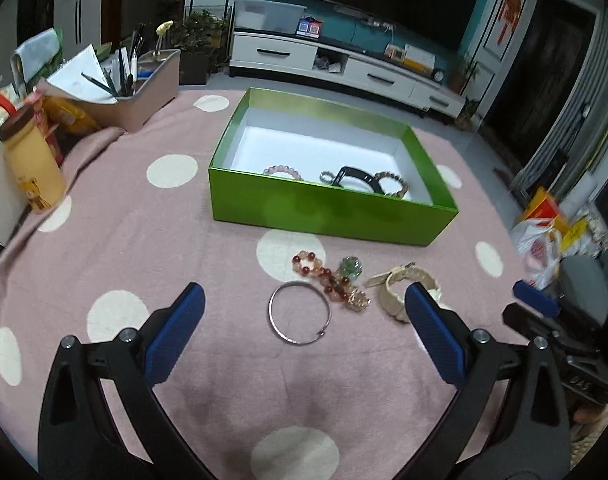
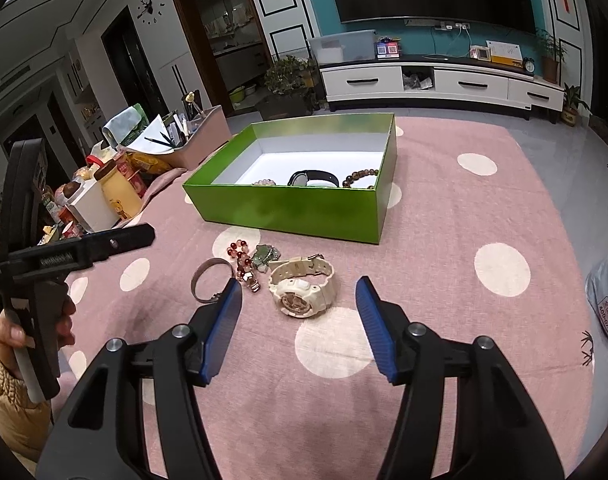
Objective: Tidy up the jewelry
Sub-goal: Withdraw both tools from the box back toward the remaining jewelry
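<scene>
A green box [image 1: 323,208] [image 2: 288,210] stands open on the pink dotted cloth and holds a pink bead bracelet [image 1: 282,171], a black watch [image 1: 353,178] [image 2: 313,178] and a brown bead bracelet [image 1: 393,184] [image 2: 359,174]. In front of it lie a silver bangle [image 1: 300,314] [image 2: 208,280], a red bead bracelet [image 1: 323,276] [image 2: 242,258], a green piece [image 1: 351,268] [image 2: 266,258] and a cream watch [image 1: 403,288] [image 2: 302,288]. My left gripper [image 1: 304,300] is open, with the bangle between its fingers. My right gripper [image 2: 298,292] is open above the cream watch.
A pink organizer with pens and papers [image 1: 136,92] [image 2: 192,136], a yellow bottle [image 1: 32,160] [image 2: 118,190] and snack packs stand at the table's left. A plastic bag [image 1: 543,248] [image 2: 607,296] lies at the right edge. A TV cabinet [image 2: 435,80] stands beyond.
</scene>
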{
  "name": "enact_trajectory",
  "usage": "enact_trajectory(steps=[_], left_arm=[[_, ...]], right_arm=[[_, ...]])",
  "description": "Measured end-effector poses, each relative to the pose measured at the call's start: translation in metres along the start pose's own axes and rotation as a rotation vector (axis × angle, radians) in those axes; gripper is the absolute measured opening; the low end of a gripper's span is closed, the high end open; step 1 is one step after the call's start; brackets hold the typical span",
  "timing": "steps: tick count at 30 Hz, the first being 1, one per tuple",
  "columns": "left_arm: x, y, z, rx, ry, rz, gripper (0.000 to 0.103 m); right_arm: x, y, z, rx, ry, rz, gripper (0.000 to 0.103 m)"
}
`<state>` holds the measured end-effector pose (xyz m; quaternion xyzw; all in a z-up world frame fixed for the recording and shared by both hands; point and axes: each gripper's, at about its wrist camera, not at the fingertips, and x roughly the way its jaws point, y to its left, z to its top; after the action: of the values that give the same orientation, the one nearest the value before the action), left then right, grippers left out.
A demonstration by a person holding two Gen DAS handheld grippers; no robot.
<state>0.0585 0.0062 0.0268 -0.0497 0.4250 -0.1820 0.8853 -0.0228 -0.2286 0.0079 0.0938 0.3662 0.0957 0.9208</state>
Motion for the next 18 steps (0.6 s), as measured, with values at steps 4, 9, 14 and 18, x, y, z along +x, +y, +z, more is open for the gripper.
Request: enact_trajectory(steps=[4, 9, 14, 18], left_arm=[[-0.002, 0.009, 0.001, -0.006, -0.027, -0.035, 0.101], [0.007, 0.002, 0.000, 0.115, 0.049, -0.010, 0.101], [0.014, 0.005, -0.002, 0.126, 0.077, 0.042, 0.101], [0.031, 0.010, -0.012, 0.100, 0.095, 0.034, 0.101]], right_arm=[[0.000, 0.000, 0.001, -0.016, -0.006, -0.006, 0.060], [-0.003, 0.004, 0.001, -0.063, -0.011, -0.009, 0.060], [-0.002, 0.009, 0.003, -0.093, -0.016, 0.008, 0.060], [0.004, 0.014, 0.000, -0.113, -0.004, 0.023, 0.060]])
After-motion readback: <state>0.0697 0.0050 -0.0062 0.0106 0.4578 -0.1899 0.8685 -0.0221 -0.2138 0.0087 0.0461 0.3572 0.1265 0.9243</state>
